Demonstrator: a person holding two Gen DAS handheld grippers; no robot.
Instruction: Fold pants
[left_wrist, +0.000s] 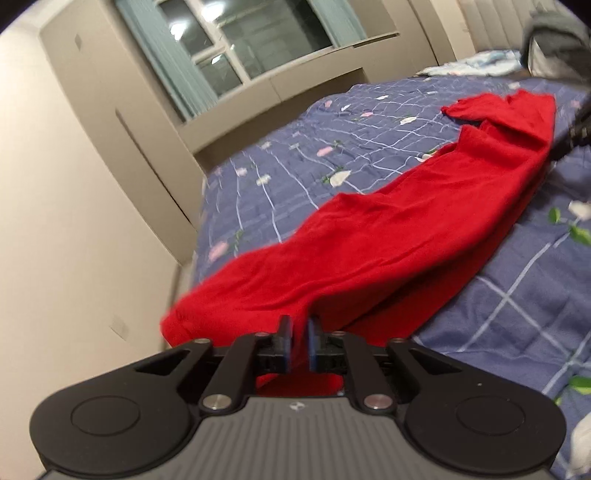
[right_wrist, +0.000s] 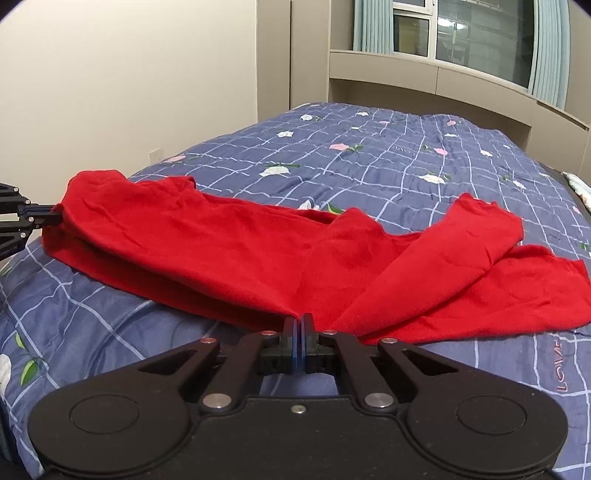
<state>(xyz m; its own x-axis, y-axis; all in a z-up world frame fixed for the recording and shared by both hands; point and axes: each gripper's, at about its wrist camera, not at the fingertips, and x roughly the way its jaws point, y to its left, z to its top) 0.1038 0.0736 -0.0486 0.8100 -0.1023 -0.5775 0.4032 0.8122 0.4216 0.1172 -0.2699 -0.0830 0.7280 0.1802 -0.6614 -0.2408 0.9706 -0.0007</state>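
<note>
right tongs (right_wrist: 299, 321) pinched on red pants (right_wrist: 258, 251); left tongs (left_wrist: 300, 326) narrowly apart; "love" on quilt (right_wrist: 406, 158)

Wide stretches of the blue checked floral quilt (right_wrist: 388, 155) lie bare beyond the long red cloth pants (right_wrist: 229, 251) toward the window (right_wrist: 461, 33), leaving tongs room to pass there, while the beige wardrobe wall (left_wrist: 110, 155) stands just beside the bed's far edge.

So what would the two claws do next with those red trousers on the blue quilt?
Probably draw the left gripper back: its jaws stand slightly apart, red cotton pants lying flat on the blue checked quilt. The right gripper, pinching the cloth, could then lead the fold.
</note>
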